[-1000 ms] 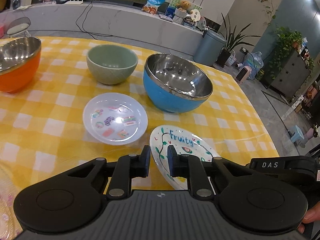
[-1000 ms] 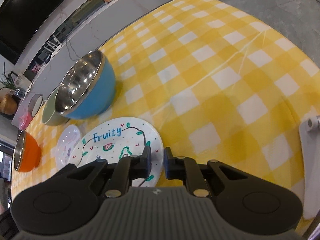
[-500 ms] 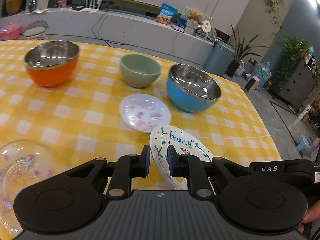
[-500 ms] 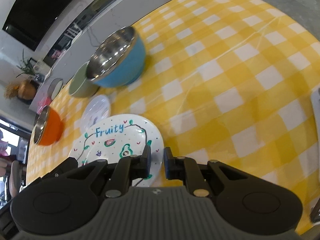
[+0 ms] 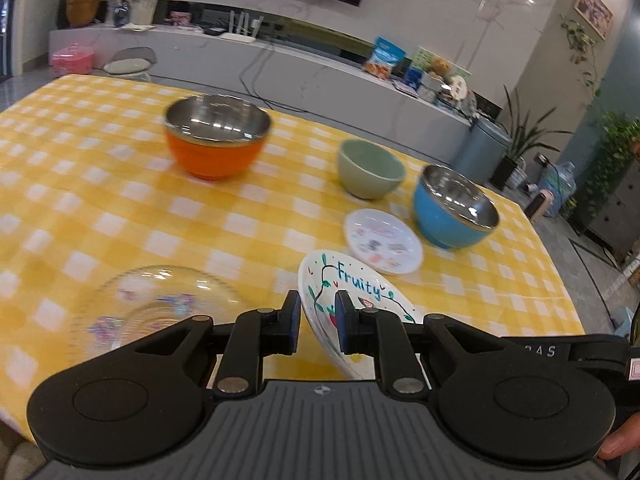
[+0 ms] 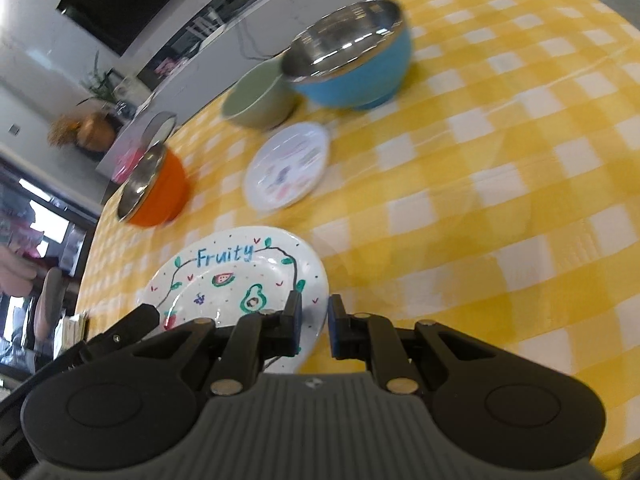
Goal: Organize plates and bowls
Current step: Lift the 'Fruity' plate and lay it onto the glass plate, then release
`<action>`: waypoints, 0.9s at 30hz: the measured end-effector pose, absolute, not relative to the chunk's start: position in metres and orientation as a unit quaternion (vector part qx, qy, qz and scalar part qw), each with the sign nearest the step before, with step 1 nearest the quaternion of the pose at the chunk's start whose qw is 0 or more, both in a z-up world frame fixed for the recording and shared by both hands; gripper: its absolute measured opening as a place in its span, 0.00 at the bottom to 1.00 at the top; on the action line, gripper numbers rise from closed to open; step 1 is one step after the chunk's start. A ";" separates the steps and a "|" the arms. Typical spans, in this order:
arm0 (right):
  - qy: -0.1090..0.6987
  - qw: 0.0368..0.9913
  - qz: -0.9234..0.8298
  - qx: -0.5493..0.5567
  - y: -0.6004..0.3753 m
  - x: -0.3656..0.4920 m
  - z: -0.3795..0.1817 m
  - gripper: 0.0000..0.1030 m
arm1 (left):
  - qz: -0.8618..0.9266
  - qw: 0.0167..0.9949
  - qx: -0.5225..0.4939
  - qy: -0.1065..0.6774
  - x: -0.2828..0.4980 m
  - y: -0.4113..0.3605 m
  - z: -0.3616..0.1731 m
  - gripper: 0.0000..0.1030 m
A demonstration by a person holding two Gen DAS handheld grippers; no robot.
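Note:
My left gripper (image 5: 317,322) is shut on the left rim of the white "Fruity" plate (image 5: 360,292) and my right gripper (image 6: 313,322) is shut on its right rim (image 6: 236,276). The plate is held above the yellow checked tablecloth (image 5: 100,208). A clear glass plate (image 5: 160,304) lies just left of it. A small white sticker plate (image 5: 382,240) lies ahead on the right, also seen in the right wrist view (image 6: 288,166). Behind stand an orange steel bowl (image 5: 216,142), a green bowl (image 5: 370,168) and a blue steel bowl (image 5: 454,210).
The table's right edge (image 5: 560,280) drops to the floor. A chair (image 5: 128,66) stands at the far left edge. A long white counter (image 5: 280,64) runs behind the table.
Both grippers have carried the Fruity plate leftward. The bowls and sticker plate have shifted right in the left wrist view, and the clear glass plate has come fully into view.

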State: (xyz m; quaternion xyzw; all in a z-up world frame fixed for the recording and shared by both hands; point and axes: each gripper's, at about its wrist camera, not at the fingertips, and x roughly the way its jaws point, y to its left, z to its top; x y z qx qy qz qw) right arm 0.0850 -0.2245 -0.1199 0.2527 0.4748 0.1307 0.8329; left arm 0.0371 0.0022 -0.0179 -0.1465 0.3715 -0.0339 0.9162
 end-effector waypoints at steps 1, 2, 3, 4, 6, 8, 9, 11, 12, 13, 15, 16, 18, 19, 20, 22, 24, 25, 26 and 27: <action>0.475 0.833 0.136 0.250 -0.218 0.086 -0.121 0.11 | -0.030 0.917 -0.148 0.369 0.035 0.008 -0.018 0.19; 0.474 0.833 0.142 0.247 -0.211 0.085 -0.121 0.12 | -0.025 0.918 -0.148 0.368 0.033 0.013 -0.017 0.19; 0.473 0.834 0.146 0.243 -0.204 0.084 -0.121 0.12 | -0.020 0.918 -0.148 0.366 0.031 0.018 -0.017 0.19; 0.472 0.835 0.152 0.238 -0.195 0.083 -0.122 0.12 | -0.015 0.919 -0.148 0.365 0.029 0.024 -0.016 0.19; 0.472 0.835 0.162 0.232 -0.182 0.084 -0.122 0.12 | -0.006 0.920 -0.147 0.363 0.025 0.033 -0.017 0.19; 0.472 0.834 0.173 0.227 -0.169 0.085 -0.122 0.12 | 0.005 0.921 -0.146 0.362 0.022 0.043 -0.017 0.19; 0.471 0.834 0.180 0.224 -0.162 0.086 -0.123 0.11 | 0.009 0.920 -0.149 0.362 0.021 0.049 -0.018 0.19; 0.471 0.832 0.193 0.221 -0.152 0.085 -0.124 0.11 | 0.013 0.915 -0.162 0.370 0.019 0.059 -0.021 0.19; 0.472 0.830 0.201 0.219 -0.146 0.086 -0.125 0.11 | 0.017 0.914 -0.163 0.371 0.018 0.063 -0.022 0.19; 0.472 0.830 0.206 0.213 -0.140 0.086 -0.125 0.11 | 0.021 0.914 -0.166 0.369 0.017 0.067 -0.023 0.19; 0.474 0.832 0.213 0.195 -0.128 0.086 -0.128 0.11 | 0.022 0.913 -0.171 0.370 0.016 0.072 -0.027 0.19; 0.475 0.832 0.215 0.189 -0.125 0.085 -0.129 0.10 | 0.021 0.912 -0.175 0.370 0.016 0.074 -0.028 0.19; 0.476 0.833 0.218 0.180 -0.119 0.085 -0.130 0.05 | 0.019 0.913 -0.176 0.368 0.015 0.077 -0.028 0.18; 0.475 0.834 0.220 0.174 -0.117 0.085 -0.130 0.02 | 0.015 0.913 -0.181 0.366 0.015 0.079 -0.028 0.17; 0.471 0.836 0.223 0.173 -0.118 0.083 -0.129 0.00 | 0.009 0.911 -0.188 0.367 0.015 0.081 -0.029 0.16; 0.472 0.821 0.254 0.198 -0.117 0.083 -0.127 0.00 | -0.002 0.905 -0.206 0.372 0.015 0.083 -0.032 0.16; 0.467 0.830 0.253 0.170 -0.108 0.079 -0.124 0.00 | -0.007 0.901 -0.208 0.380 0.016 0.081 -0.036 0.15; 0.464 0.835 0.254 0.154 -0.104 0.079 -0.124 0.00 | -0.007 0.899 -0.207 0.386 0.017 0.081 -0.039 0.14; 0.463 0.835 0.258 0.145 -0.102 0.078 -0.125 0.00 | -0.006 0.898 -0.206 0.388 0.017 0.081 -0.041 0.13; 0.467 0.833 0.259 0.145 -0.101 0.078 -0.127 0.00 | -0.008 0.898 -0.208 0.388 0.017 0.080 -0.043 0.13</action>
